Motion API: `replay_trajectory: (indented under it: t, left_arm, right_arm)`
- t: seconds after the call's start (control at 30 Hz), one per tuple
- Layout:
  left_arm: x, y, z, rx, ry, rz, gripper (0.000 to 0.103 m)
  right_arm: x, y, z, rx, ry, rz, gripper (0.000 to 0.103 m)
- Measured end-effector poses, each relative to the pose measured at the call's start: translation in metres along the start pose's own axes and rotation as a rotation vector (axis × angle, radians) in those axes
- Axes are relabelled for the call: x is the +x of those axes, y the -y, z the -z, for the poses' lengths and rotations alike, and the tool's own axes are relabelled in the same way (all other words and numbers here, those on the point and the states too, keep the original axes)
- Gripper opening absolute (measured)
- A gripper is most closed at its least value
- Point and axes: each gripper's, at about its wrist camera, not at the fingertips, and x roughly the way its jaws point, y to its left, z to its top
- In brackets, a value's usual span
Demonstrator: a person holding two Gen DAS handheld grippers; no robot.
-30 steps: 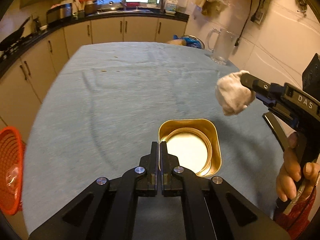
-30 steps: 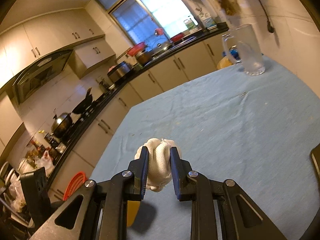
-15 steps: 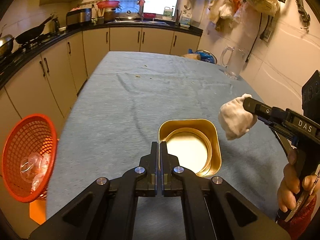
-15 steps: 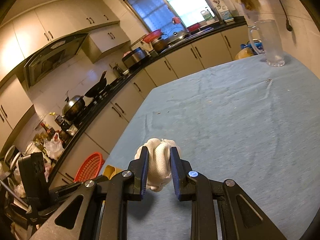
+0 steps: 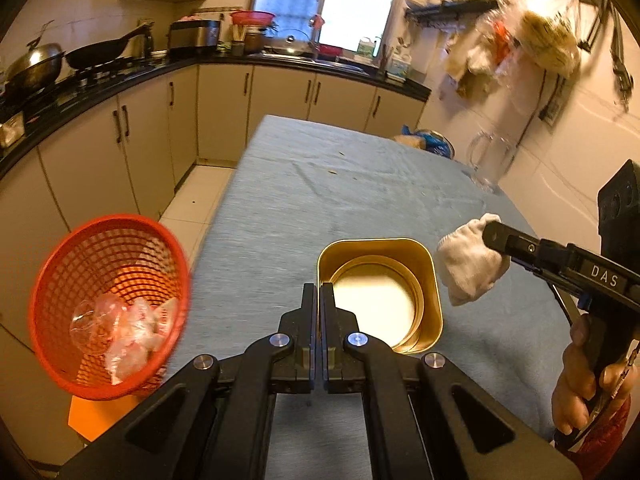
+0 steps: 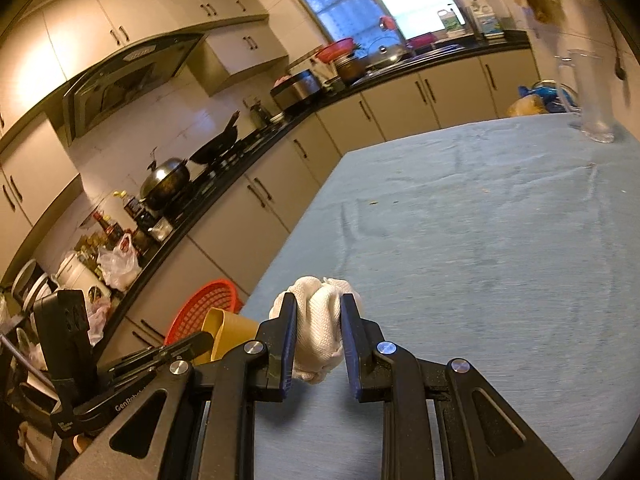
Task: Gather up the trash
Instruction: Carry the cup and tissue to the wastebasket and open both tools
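Surface [image 5: 360, 200]: blue cloth cover; wide bare stretch from middle to far end; left edge drops to a tiled floor aisle beside the cabinets.

Left claw [image 5: 319, 308]: fingers pressed together on the near rim of a gold tin [image 5: 380, 296]; tin is open-topped, held over the near part of the surface.

Right claw [image 6: 318, 338]: closed on a crumpled white wad [image 6: 318, 332], fingers kept apart by its bulk; wad is held in the air just right of the tin, above the surface.

Red mesh basket [image 5: 108, 304]: past the left edge, lower than the surface, holding clear plastic scraps.

Glass jug [image 5: 490, 160]: far right, near the wall.

Blue bag [image 5: 428, 142]: far end.
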Motion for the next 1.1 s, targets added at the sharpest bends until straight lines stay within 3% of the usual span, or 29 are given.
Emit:
replay_trajectory:
  t: [0.5, 1.1]
  left_arm:
    - [-0.043, -0.098, 0.005, -0.134, 0.071, -0.098, 0.001]
    - [-0.047, -0.172, 0.023, -0.241, 0.055, -0.193, 0.001]
  right_arm:
    - [0.067, -0.092, -0.005, -0.109, -0.084, -0.077, 0.023]
    - [0.152, -0.160, -0.003, -0.150, -0.193, -0.143, 0.023]
